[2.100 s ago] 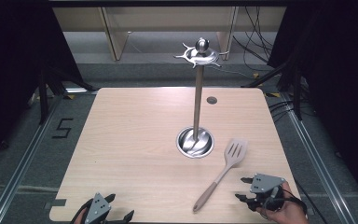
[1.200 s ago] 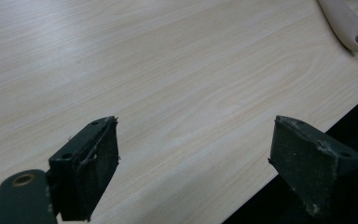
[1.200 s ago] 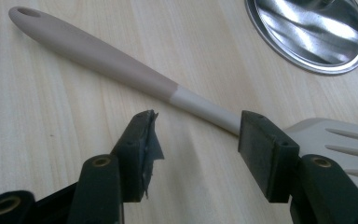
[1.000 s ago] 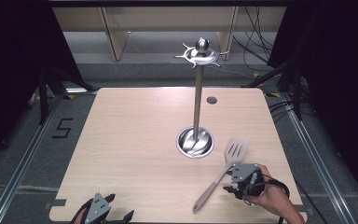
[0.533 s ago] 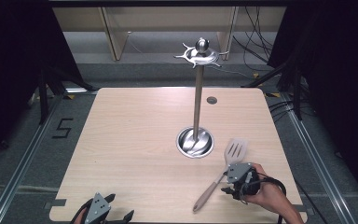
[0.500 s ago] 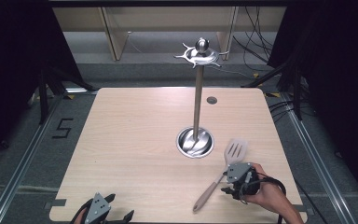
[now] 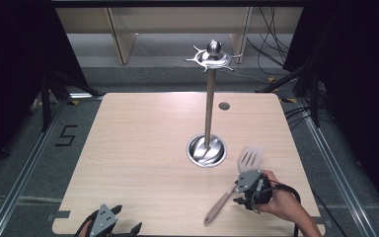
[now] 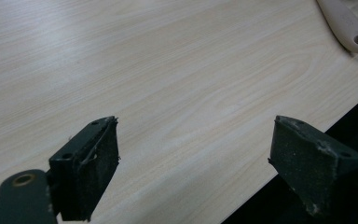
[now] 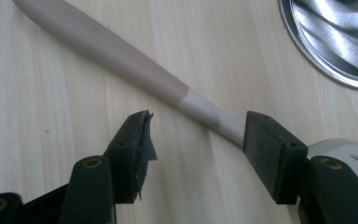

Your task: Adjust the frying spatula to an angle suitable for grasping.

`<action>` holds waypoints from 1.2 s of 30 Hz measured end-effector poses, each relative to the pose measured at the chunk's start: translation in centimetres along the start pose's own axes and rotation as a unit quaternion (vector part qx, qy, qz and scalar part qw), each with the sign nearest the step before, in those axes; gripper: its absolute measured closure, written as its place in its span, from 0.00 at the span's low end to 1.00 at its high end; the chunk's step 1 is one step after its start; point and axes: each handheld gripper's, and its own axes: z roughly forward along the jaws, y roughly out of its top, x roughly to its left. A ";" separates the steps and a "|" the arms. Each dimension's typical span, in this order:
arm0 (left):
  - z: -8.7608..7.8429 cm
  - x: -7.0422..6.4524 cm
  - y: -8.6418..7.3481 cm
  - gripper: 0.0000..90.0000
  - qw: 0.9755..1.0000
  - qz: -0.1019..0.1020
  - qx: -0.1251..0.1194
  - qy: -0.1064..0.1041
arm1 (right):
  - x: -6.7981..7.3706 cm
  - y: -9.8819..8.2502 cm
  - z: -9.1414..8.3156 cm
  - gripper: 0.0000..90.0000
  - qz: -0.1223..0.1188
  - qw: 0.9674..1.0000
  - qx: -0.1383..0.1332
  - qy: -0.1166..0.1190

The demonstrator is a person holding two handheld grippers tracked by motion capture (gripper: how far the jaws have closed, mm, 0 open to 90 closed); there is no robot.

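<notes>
The spatula [image 9: 135, 70] lies on the table [image 7: 143, 148] beside the stand's base [image 7: 207, 150]. The right gripper [image 9: 196, 135], jaws just widening, seems to straddle its neck: center, then squeeze. The left gripper [image 8: 193, 154] gapes empty.

Stand [image 7: 208, 106]: I see it upright on the table [image 7: 138, 148], right of centre, its base toward the near half.
Spatula [image 7: 234, 180]: flat on the table, just near-right of the stand's base, head toward the base, handle running to my near edge.
Right gripper [image 7: 242, 190]: over the spatula's neck; I think its jaws straddle the neck without touching.
Left gripper [image 7: 109, 226]: at the near edge, left of the spatula, well apart.
Hole [image 7: 224, 105]: far right, behind the stand.
</notes>
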 end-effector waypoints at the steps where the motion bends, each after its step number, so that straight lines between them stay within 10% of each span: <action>1: 0.0 0.0 0.0 0.17 1.000 0.003 0.002 0.000 | 0.0 0.0 0.0 0.46 -0.001 1.000 0.001 0.001; 24: 0.0 0.0 0.0 0.17 1.000 -0.011 -0.008 -0.006 | -1.0 1.0 0.3 0.48 -0.012 0.999 0.027 0.034; 36: 0.1 0.0 0.0 0.17 1.000 -0.007 -0.006 -0.004 | -1.4 2.6 1.3 0.56 -0.080 0.994 0.059 0.055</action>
